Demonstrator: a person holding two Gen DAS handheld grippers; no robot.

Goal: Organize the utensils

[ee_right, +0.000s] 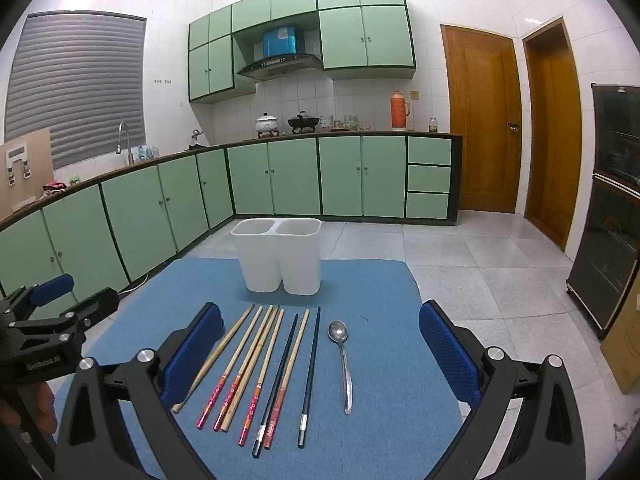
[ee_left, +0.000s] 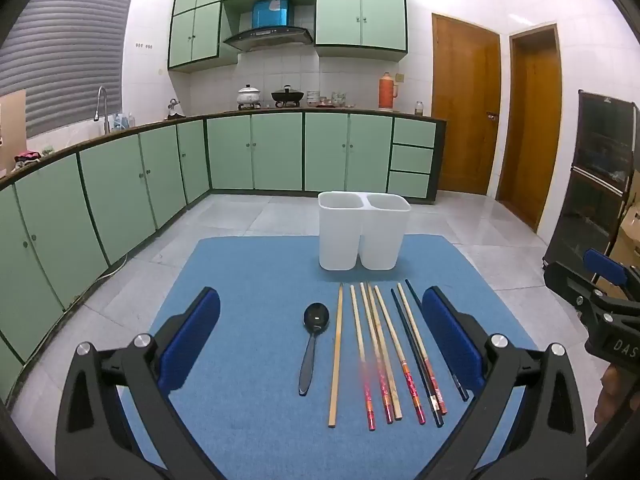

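Jaws wide, chopsticks (ee_left: 384,352) lie lengthwise toward white holder (ee_left: 364,236).

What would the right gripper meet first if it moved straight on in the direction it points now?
Probably the chopsticks lying on the blue mat. The right gripper is open, tilted downward, and holds nothing. Depth is unclear, so it may reach the mat between them and the metal spoon.

Both the left gripper (ee_left: 321,336) and the right gripper (ee_right: 320,344) have black angular frames, 2 blue ribbed pads (ee_left: 188,340) each, round silver screws, and white lettering on the housing.
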